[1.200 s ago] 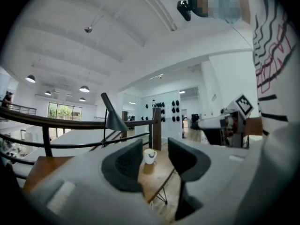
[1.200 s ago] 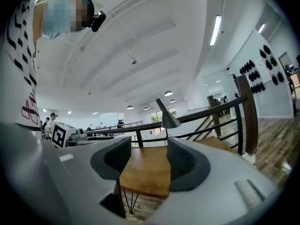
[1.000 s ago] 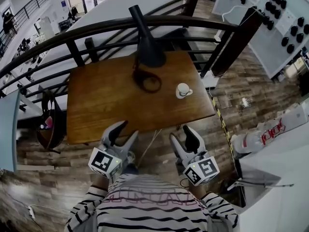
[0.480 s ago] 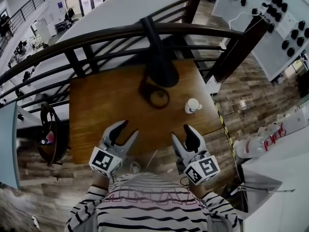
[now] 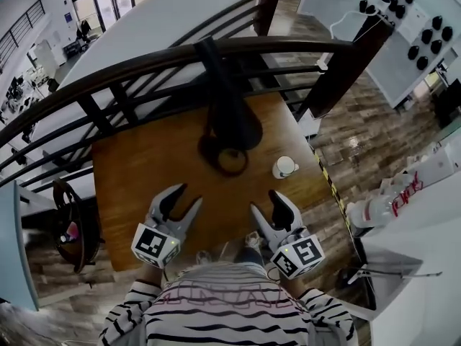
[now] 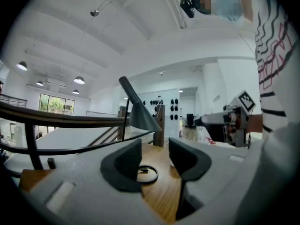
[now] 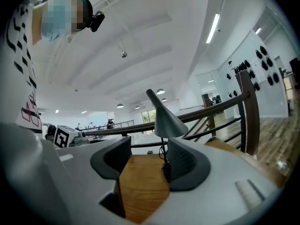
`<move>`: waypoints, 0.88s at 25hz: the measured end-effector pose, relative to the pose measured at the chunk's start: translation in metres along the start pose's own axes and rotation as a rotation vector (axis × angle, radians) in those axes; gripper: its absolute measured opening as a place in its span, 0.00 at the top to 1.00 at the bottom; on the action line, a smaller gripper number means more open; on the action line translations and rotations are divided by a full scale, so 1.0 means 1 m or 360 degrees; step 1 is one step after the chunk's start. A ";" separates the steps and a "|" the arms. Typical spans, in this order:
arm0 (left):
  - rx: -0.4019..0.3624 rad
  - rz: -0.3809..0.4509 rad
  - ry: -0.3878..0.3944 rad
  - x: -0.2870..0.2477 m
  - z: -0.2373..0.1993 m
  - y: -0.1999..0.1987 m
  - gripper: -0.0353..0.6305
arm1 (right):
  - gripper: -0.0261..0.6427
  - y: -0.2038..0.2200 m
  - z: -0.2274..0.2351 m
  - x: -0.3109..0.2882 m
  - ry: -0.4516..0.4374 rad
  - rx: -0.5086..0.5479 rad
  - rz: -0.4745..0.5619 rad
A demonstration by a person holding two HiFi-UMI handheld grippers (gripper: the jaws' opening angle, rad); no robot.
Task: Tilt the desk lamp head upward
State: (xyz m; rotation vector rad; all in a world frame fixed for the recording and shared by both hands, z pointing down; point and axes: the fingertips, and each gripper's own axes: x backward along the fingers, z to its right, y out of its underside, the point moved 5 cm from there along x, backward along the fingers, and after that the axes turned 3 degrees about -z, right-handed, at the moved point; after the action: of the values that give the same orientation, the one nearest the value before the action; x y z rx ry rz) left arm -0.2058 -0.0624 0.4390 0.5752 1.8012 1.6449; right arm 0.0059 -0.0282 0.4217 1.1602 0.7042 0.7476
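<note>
Both grippers hang over the near edge of the wooden worktop [image 5: 144, 186], and neither has hold of anything. The left gripper [image 5: 186, 197] has its jaws spread wide with only bare wood and the lamp's ring base [image 5: 226, 159] showing between them. The right gripper [image 5: 265, 202] is parted a bit less, again with nothing in its jaws. The lamp [image 5: 229, 125] stands at the far side of the worktop, well apart from both, right up against the dark railing [image 5: 144, 60]. Its cone-shaped lamp head [image 7: 168, 122] points its mouth down at the wood, and a long neck [image 5: 211, 63] slants up and back from it. A small white cup [image 5: 284, 166] sits just to the right of the base. From where I stand, the step in hand looks like the reach in, so I'd bring both grippers forward together. The left one could settle on the base or the thin stem [image 7: 164, 149] to keep the lamp from sliding or tipping. The right one could close on the lower rim of the cone and lift it slowly about its hinge. The right gripper's path runs close to the cup, so I'd come in above it or to its left. Lifting the mouth probably swings the neck back, so I'd watch its clearance at the railing.
</note>
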 end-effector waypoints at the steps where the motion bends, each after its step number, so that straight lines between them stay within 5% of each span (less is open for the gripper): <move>1: -0.0001 -0.0006 0.0001 -0.010 -0.001 0.001 0.68 | 0.61 -0.002 0.009 -0.004 -0.0008 -0.0005 0.0001; 13: 0.0027 0.0024 -0.0285 -0.087 -0.022 -0.020 0.68 | 0.60 -0.040 0.097 -0.071 -0.0313 0.0050 -0.0064; 22: 0.0031 -0.0022 -0.0409 -0.115 -0.028 -0.020 0.68 | 0.55 -0.030 0.136 -0.105 -0.0410 -0.0038 -0.0173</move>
State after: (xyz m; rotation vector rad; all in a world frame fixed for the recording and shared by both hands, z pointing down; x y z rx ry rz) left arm -0.1420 -0.1638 0.4380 0.7447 1.6314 1.4715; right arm 0.0608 -0.1928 0.4374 1.1619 0.5360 0.5030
